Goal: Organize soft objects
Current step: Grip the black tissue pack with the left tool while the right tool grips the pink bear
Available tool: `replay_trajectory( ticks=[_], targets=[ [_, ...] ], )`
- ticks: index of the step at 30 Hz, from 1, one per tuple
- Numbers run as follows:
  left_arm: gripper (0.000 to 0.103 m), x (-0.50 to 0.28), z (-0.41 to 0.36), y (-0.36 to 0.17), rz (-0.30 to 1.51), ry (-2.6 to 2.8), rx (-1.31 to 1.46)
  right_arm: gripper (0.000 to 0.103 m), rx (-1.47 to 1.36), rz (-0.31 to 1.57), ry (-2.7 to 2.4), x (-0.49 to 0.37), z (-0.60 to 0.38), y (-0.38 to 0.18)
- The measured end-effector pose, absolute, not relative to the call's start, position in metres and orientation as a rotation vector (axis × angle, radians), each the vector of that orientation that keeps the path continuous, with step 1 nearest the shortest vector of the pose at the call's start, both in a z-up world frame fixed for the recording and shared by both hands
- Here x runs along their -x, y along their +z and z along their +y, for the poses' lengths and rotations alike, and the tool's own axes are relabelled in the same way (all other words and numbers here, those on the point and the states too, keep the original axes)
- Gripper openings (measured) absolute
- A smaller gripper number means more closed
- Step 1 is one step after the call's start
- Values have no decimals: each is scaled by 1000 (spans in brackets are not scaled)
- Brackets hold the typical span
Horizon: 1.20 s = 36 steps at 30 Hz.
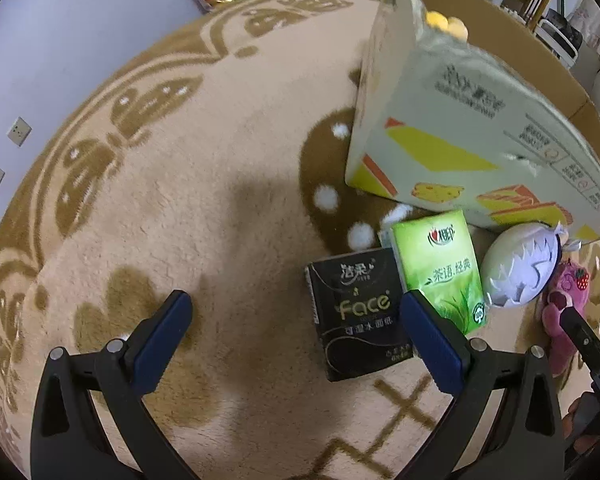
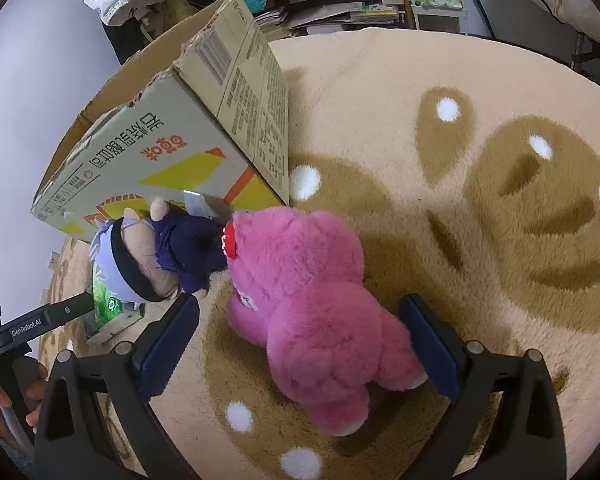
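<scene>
A pink plush bear (image 2: pixel 312 304) lies face down on the rug, its lower body between the open fingers of my right gripper (image 2: pixel 300 320), which do not squeeze it. A small doll (image 2: pixel 160 256) in dark purple with white hair lies by the bear's head, against the cardboard box (image 2: pixel 148 168). In the left wrist view a black tissue pack (image 1: pixel 358 312) and a green tissue pack (image 1: pixel 440 268) lie on the rug. My left gripper (image 1: pixel 296 320) is open above bare rug, its right finger over the black pack's edge. The doll (image 1: pixel 520 268) and bear (image 1: pixel 560 312) show at the right.
The open cardboard box (image 1: pixel 460 120) stands on the beige and brown rug (image 1: pixel 180 200), something yellow (image 1: pixel 448 24) showing inside. Shelves and clutter line the back. A hand (image 2: pixel 4 396) holds the left gripper's handle at the lower left of the right wrist view.
</scene>
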<state>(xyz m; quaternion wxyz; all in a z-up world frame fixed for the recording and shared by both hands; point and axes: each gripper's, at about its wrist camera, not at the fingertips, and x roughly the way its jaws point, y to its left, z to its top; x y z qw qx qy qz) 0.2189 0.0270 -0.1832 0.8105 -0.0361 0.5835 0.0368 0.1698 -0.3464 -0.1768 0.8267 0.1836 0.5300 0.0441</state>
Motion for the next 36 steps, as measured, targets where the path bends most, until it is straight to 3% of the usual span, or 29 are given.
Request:
replay_trajectory(
  ticks=[4,16,22,36],
  targets=[
    [103,-221,23,-187,1252,72,48,98,-365,1135,66,-170,-340,-179],
    [103,-228,24,-198,1268,65,82,96,-342,1136,50,-168,-334,-182],
    [103,-227,19,-198,1252,75,42,87,-356,1125,34,-166,-340,-179],
    [101,-214,4,-193,1235,108,-48,85,-343,1126,31,-164,-339,-177]
  ],
)
